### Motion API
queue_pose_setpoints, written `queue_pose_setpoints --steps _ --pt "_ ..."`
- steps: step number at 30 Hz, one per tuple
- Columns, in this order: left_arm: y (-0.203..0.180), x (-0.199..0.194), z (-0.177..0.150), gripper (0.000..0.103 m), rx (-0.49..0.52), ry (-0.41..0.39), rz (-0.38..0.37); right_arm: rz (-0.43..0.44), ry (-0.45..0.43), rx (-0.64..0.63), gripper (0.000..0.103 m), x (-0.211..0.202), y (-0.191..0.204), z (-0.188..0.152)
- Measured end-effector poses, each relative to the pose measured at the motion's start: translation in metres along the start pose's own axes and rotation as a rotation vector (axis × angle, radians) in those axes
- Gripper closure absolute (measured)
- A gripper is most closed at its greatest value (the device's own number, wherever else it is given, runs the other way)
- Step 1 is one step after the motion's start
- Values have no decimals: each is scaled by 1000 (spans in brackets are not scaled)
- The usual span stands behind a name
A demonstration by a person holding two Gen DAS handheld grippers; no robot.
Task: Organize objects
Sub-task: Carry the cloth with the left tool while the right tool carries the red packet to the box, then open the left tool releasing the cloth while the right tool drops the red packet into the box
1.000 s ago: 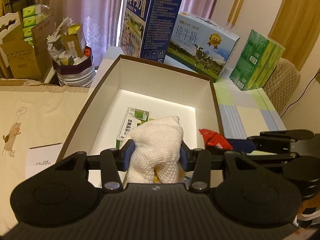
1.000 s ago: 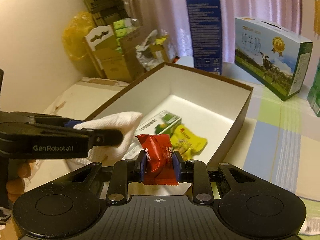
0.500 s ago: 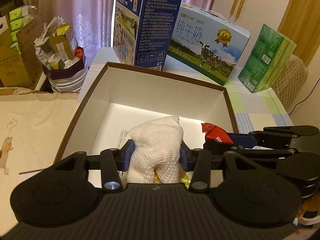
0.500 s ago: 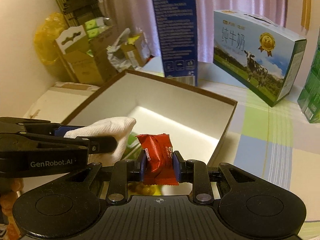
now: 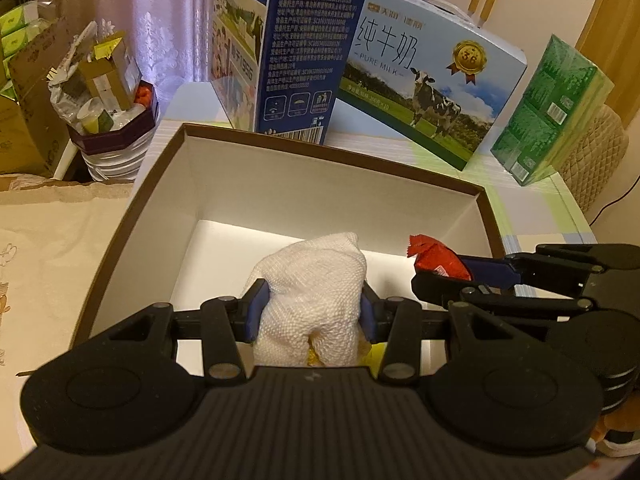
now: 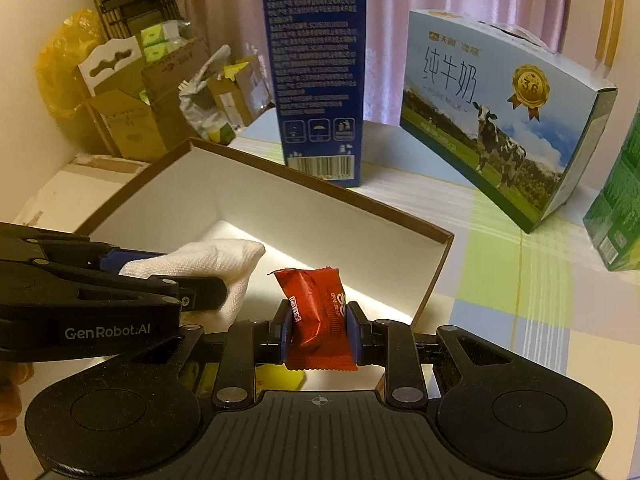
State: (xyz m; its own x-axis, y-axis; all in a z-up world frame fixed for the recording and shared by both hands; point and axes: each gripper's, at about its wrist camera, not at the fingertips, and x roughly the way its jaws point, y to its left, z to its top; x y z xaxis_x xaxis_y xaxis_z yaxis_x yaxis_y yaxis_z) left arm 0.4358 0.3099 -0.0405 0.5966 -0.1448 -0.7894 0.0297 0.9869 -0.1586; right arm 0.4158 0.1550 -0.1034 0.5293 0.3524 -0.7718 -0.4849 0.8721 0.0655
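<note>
Over the box [image 5: 168,208], left claw [image 5: 312,308] pinches cloth [image 5: 316,280], right claw [image 6: 318,320] pinches red packet [image 6: 316,304].

I am seeing a tall blue milk carton [image 5: 296,48] standing upright near the far edge of the table [image 6: 500,280]. Just beside it, a light blue milk box with a cow picture [image 5: 432,92] is sitting tilted. A green pack [image 5: 548,108] is standing at the far right corner. Past the left edge of the table, cardboard boxes [image 6: 132,120] and a round container full of small packets [image 5: 112,136] are standing before a pink curtain [image 5: 160,20].
</note>
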Motion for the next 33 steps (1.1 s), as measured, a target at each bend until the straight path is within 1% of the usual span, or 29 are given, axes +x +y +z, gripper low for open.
queue_pose_setpoints --steps 5,8,10,12,14,15,19,22,27,29,30,32,33 --pt "1 12 6 62 2 2 -10 -18 -14 -7 78 5 -5 5" --pt "0 15 9 60 18 -2 -3 -22 -16 -4 78 5 -7 7" --pt "-1 15 10 55 24 -8 4 -25 -21 0 78 5 -9 8" --pt "1 15 11 44 21 -11 15 -31 -24 -2 78 5 -9 8" --pt "2 14 11 37 20 -16 21 -38 -26 2 78 5 -10 8" --pt "3 14 11 35 20 -18 20 -39 -26 2 78 5 -11 9" --pt "3 11 11 35 27 -21 23 -41 -28 0 75 6 -10 9" --pt "5 8 10 34 28 -24 26 -43 -31 -11 72 6 -9 9" --pt "9 1 8 28 23 -31 36 -33 -39 -26 65 4 -6 8" --pt "11 -3 7 27 19 -34 38 -30 -46 -29 60 3 -5 8" --pt "12 -5 6 25 19 -36 39 -31 -49 -31 59 1 -5 7" --pt "13 -9 4 22 20 -39 46 -41 -55 -30 53 -1 -4 6" --pt "13 -11 3 21 20 -41 48 -33 -61 -27 52 -3 -5 6"
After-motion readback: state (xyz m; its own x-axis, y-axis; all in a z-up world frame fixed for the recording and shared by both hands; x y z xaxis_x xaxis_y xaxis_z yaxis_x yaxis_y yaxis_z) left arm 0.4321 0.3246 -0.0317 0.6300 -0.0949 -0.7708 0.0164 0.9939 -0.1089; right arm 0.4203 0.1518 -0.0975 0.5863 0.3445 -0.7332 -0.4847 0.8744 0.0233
